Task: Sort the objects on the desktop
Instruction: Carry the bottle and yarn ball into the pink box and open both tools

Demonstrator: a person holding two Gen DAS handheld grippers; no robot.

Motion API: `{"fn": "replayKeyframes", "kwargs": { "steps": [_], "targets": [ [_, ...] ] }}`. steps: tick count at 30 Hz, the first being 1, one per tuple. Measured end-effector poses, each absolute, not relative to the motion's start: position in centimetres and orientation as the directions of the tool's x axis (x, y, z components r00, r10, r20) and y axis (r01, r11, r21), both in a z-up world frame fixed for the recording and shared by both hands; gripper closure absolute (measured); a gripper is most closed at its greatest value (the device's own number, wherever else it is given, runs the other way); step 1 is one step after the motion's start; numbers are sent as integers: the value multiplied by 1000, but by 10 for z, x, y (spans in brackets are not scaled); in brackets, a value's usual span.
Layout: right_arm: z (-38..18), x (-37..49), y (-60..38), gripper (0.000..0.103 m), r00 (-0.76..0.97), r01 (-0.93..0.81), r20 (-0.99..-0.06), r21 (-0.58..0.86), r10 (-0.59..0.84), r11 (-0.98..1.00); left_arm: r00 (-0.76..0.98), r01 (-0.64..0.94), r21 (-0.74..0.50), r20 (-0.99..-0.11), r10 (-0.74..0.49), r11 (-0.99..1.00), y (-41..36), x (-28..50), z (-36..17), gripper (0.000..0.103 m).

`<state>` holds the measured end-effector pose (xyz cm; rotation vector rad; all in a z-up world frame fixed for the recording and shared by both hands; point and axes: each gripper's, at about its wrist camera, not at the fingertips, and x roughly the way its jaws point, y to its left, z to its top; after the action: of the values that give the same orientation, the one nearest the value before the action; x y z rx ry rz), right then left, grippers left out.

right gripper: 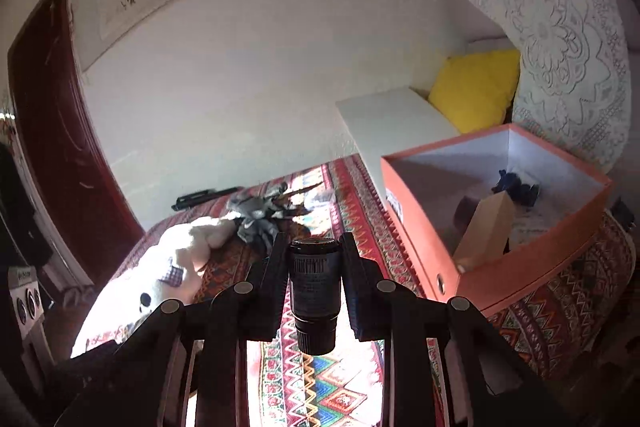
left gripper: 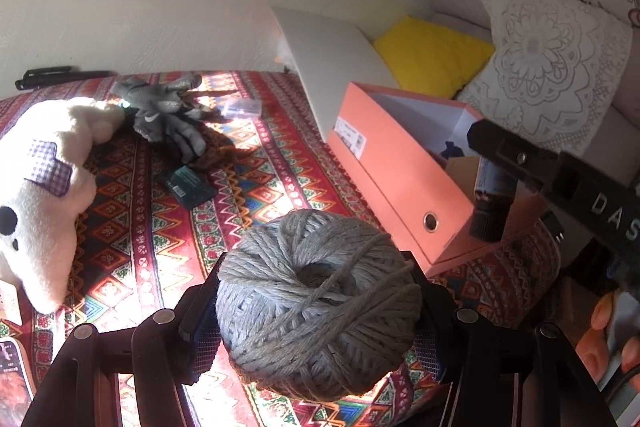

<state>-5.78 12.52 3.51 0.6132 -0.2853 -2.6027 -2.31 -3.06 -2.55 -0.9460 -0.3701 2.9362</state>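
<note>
Patterned red cloth (left gripper: 168,227) covers the desk; white plush toy (left gripper: 44,179) on left edge, grey gloves (left gripper: 168,115) near back edge, open cloth mid-desk. Left gripper (left gripper: 316,311) fingers spread wide, clamping grey yarn ball (left gripper: 316,303) above front edge. Orange box (left gripper: 404,179) sits open at right edge. Right gripper (right gripper: 314,279) fingers nearly closed, pinching dark bottle (right gripper: 315,283) just left of box.

rough grey twine ball (left gripper: 318,303), matt orange cardboard box (right gripper: 496,223), woven patterned tablecloth (left gripper: 256,179), fluffy plush toy (left gripper: 44,187)
</note>
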Motion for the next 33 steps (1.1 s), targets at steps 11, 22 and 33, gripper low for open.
{"fn": "replayKeyframes", "kwargs": {
  "steps": [11,22,33],
  "targets": [
    [110,-88,200,77,-955,169,-179,330,-237,-929,-845,-56,-170,-517,137,-984,25,-69,17,38],
    [112,-173,257,77,-977,6,-198,343,-78,-939,-861,-169,-89,-471,191,-982,100,-150,55,37],
    [26,-253,327,76,-911,-133,-405,472,-80,-872,-794,-252,-97,-549,263,-963,158,-248,30,37]
  ]
}}
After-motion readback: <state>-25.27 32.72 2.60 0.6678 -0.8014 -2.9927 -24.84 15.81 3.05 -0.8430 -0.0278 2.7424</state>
